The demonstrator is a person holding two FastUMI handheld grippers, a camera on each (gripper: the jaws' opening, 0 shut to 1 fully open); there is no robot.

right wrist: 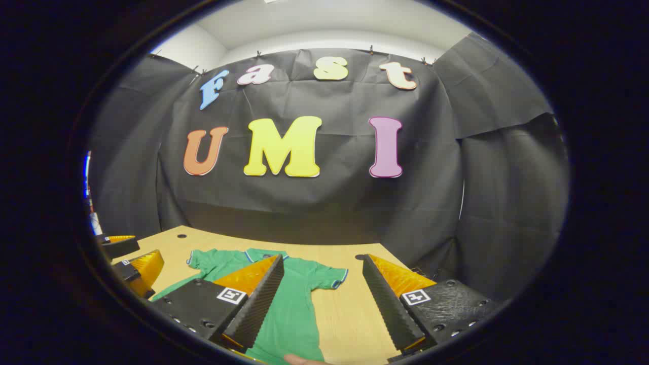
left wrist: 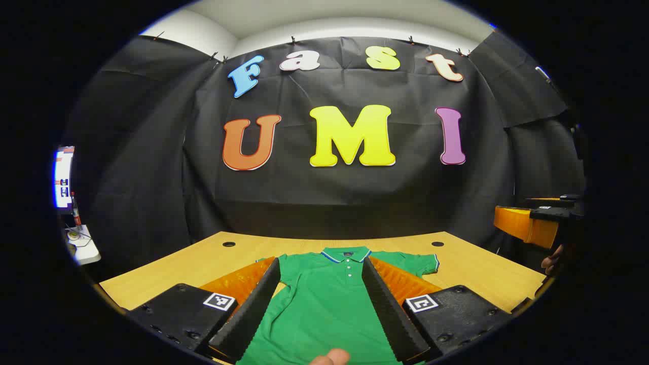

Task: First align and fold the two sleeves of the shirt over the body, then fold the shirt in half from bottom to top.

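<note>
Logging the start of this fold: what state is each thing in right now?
green polo shirt: lying flat on the table, front up, collar toward the wall, unfolded.
right-hand sleeve: spread out to the side, not folded over the body.
left gripper: open, above the shirt's body.
right gripper: open, above the shirt's edge.
wooden table: bearing the shirt.

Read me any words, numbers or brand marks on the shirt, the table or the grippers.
No readable text.
Shirt: dark tag inside the collar, too small to read.
Left gripper and right gripper: square coded markers, patterns, no words.
Table: none.
</note>
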